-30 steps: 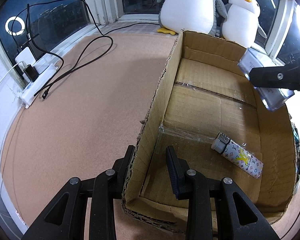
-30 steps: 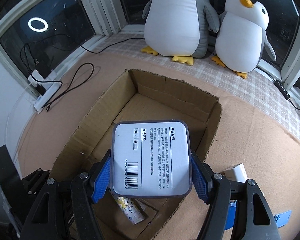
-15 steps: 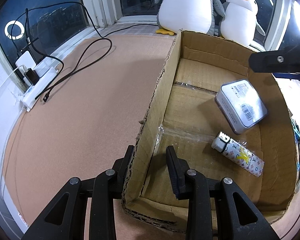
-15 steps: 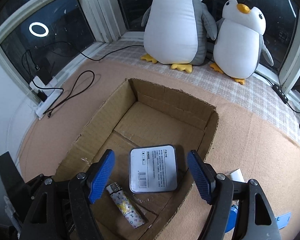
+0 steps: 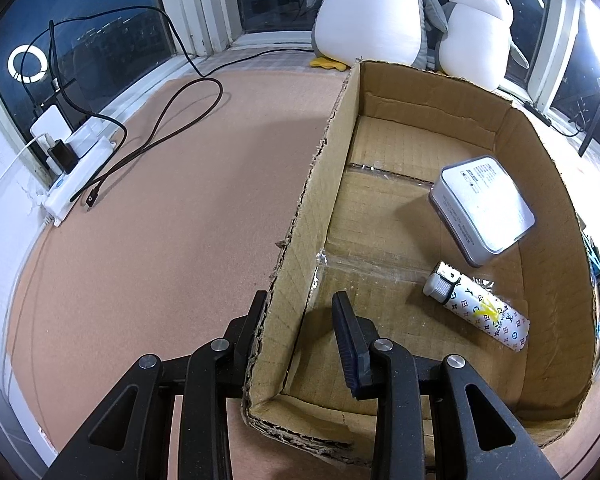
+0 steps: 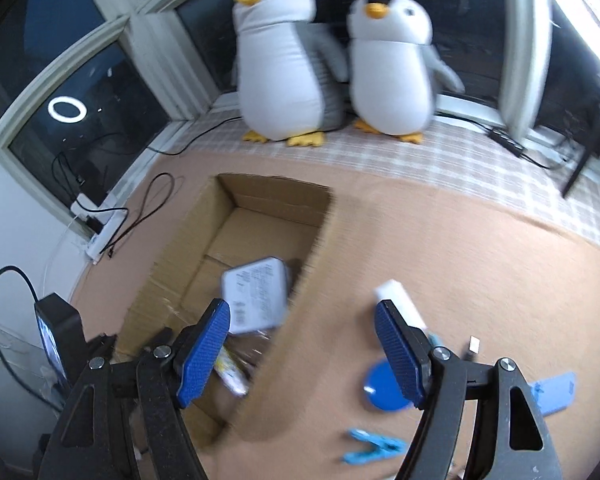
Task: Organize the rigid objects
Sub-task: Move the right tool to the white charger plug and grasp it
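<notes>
The cardboard box (image 5: 540,184) is gripped at its near left wall by the left gripper (image 5: 300,320), jaws clamped on the cardboard. Inside lie the grey tin (image 5: 484,204) and, nearer, the patterned lighter (image 5: 480,312) — apart. The right gripper (image 6: 300,344) hangs over the box's right wall, fingers wide apart and empty.

1. I count one cardboard box (image 5: 312,208).
2. Inside it: one tin (image 5: 486,204), one lighter (image 5: 478,312).
3. Two plush penguins (image 6: 284,64).
4. One blue clothespin (image 6: 374,450).
5. One blue disc (image 6: 382,386).
</notes>
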Action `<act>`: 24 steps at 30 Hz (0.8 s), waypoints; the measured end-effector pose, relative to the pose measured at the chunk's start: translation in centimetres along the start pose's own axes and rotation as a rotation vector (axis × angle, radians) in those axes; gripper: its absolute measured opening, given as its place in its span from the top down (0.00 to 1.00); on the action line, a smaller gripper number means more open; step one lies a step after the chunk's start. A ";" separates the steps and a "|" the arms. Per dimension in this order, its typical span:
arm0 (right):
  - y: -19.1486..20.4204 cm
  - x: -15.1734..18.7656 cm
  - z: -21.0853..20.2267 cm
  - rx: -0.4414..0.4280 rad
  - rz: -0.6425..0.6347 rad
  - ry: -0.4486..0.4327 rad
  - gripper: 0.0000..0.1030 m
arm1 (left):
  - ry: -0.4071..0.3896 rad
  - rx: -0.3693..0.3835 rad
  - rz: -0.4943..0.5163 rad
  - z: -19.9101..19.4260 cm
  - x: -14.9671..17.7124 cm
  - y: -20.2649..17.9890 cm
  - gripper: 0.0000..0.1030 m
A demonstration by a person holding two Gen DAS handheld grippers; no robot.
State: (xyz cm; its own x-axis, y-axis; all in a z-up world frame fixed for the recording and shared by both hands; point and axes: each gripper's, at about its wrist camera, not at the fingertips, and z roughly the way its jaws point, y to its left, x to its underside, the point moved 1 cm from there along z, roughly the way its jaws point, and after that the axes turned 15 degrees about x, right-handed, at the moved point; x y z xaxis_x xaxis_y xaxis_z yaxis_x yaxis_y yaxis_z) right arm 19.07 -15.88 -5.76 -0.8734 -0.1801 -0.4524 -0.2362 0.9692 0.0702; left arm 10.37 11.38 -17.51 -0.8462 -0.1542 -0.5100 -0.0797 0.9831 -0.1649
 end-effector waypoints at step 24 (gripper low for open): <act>-13.7 3.6 1.7 0.007 0.252 0.107 0.32 | -0.002 -0.008 0.006 0.0 0.0 0.0 0.67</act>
State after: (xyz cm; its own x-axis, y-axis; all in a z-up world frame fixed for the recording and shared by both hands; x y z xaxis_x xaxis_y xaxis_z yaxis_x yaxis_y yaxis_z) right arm 19.84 -29.53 -9.84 -0.9444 0.0503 -0.3248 -0.0032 0.9867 0.1623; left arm 10.42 11.36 -17.52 -0.8458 -0.1489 -0.5123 -0.0791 0.9846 -0.1557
